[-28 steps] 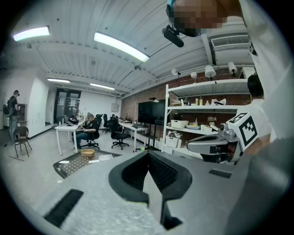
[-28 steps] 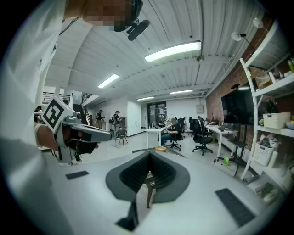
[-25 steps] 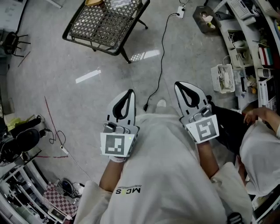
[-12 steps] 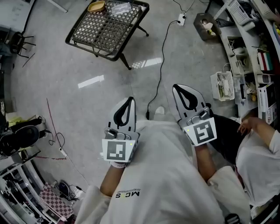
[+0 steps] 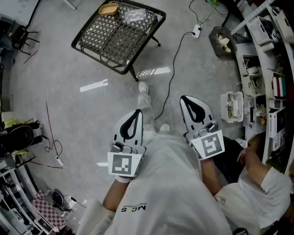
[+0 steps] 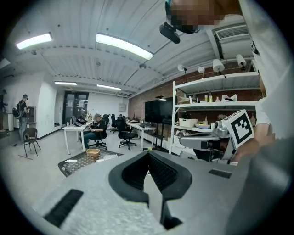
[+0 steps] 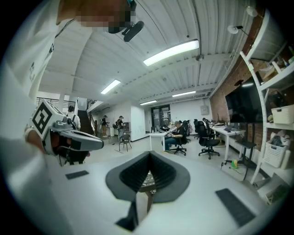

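1. Head view has changed most in the last second. The wire-mesh counter (image 5: 103,43) used to be cut off at the top edge. It now shows almost whole, with the yellow bowl (image 5: 109,8) and a clear container (image 5: 133,15) at its far end.
2. A shoe (image 5: 144,87) now shows on the floor (image 5: 69,92) ahead of the body, where none showed half a second ago. Together with the shifted floor and cable (image 5: 172,78), I take this to mean the person is stepping forward.
3. The left claw (image 5: 137,111) has not changed. In the left gripper view its jaws meet at the tips (image 6: 148,153), and nothing is between them.
4. The right claw (image 5: 183,98) is the same. Its jaws are closed tip to tip (image 7: 149,154) and it holds nothing.
5. Both claws remain close in front of the chest, side by side and pointing forward, as they were a second ago.
6. Left gripper view shows the counter (image 6: 78,161) low on the floor ahead, with the bowl (image 6: 93,152) on it. It is still well apart from both claws, so neither claw touches or comes near anything yet.
7. Shelving (image 5: 271,55) runs along the right, and a seated person (image 5: 257,183) is just beside the right arm. Both have slid lower in the head view than before.
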Demonstrator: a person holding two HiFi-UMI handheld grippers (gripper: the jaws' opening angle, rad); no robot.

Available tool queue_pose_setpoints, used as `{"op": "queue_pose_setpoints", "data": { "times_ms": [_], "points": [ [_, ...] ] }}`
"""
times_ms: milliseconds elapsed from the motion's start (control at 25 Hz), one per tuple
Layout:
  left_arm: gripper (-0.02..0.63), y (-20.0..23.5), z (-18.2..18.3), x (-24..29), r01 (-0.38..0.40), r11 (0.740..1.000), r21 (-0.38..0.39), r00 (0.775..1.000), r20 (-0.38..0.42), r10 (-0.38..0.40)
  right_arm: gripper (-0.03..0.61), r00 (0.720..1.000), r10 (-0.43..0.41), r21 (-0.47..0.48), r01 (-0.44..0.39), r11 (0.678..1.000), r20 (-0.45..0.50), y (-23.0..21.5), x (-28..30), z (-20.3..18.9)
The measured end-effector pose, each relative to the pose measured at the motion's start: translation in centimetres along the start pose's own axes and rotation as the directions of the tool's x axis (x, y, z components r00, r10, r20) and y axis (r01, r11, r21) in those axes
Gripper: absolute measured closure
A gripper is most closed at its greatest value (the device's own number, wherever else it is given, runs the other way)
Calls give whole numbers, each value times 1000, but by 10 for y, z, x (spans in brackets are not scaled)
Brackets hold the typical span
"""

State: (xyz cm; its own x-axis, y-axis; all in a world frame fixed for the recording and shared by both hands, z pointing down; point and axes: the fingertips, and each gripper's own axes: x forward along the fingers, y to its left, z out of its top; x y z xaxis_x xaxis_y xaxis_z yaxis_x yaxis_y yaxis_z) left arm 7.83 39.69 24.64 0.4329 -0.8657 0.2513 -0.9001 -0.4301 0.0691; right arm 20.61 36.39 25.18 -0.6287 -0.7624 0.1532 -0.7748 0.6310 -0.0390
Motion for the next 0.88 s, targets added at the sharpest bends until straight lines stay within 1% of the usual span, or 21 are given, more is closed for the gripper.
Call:
{"op": "queue_pose_setpoints", "data": {
  "times_ms": [120, 240, 360, 440, 520, 720, 800, 880],
  "points": [
    [589, 35, 5, 42, 8, 1000, -10, 1000, 5, -8, 561, 1000, 5, -19, -5, 1000, 3, -22, 51, 9],
    [591, 80, 21, 97, 24, 1000, -15, 1000, 21, -24, 561, 1000, -7, -37, 7, 999, 1, -51, 111, 22],
    [591, 127, 51, 150, 44, 999, -14, 998, 39, -43, 561, 1000, -19, -38, 19, 999, -13, -79, 176, 40],
    [590, 157, 76, 181, 61, 998, -1, 997, 51, -61, 561, 1000, -14, -33, 13, 999, -22, -94, 219, 53],
    [591, 186, 91, 204, 70, 998, -7, 996, 56, -70, 561, 1000, -3, -30, 3, 1000, -28, -103, 260, 63],
    [590, 253, 108, 242, 34, 999, -16, 998, 59, -33, 563, 1000, 24, -8, -24, 1000, -11, -111, 340, 84],
    [590, 268, 113, 254, 12, 1000, -16, 998, 63, -11, 561, 998, 49, -3, -49, 999, -25, -114, 357, 87],
    [590, 276, 108, 258, -15, 999, -30, 999, 46, 17, 561, 996, 75, -2, -75, 997, -43, -118, 366, 85]
  ]
}}
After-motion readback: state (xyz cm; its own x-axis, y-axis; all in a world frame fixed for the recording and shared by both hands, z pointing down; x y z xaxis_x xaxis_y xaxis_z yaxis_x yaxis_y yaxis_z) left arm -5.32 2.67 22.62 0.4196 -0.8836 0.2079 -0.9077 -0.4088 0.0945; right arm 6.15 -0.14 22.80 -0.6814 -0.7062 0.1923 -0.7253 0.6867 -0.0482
